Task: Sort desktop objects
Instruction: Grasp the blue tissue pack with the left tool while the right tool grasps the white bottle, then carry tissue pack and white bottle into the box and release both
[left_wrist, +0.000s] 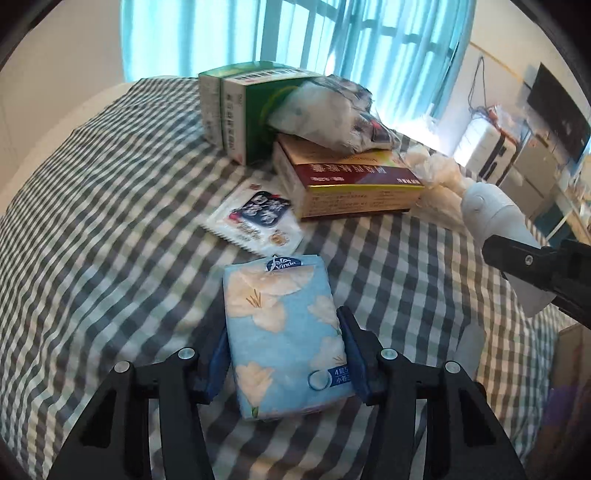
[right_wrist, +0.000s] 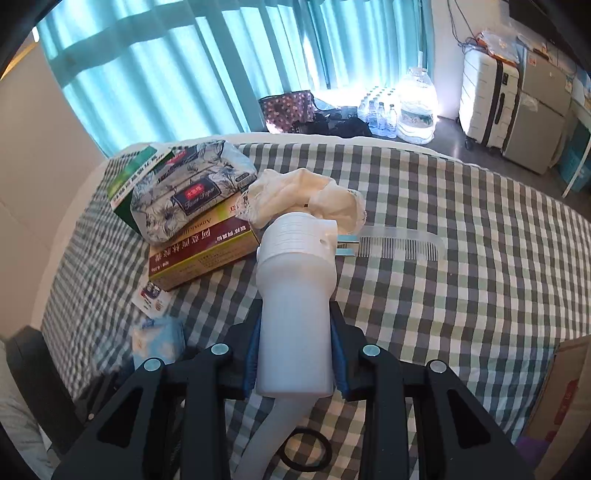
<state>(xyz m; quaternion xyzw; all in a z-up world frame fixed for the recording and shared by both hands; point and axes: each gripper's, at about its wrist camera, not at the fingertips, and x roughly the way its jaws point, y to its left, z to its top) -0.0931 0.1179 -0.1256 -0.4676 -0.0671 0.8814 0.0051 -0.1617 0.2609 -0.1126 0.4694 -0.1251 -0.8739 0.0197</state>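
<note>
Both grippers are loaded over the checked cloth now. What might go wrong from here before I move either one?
1. The left gripper pinches only the near half of the soft blue tissue pack, so the pack may sag or slip out when lifted.
2. The right gripper holds the smooth white bottle low on its body, so the bottle could tip or slide.
3. The floral tissue pack leans on the red medicine box; a swing past could topple that pile.
</note>
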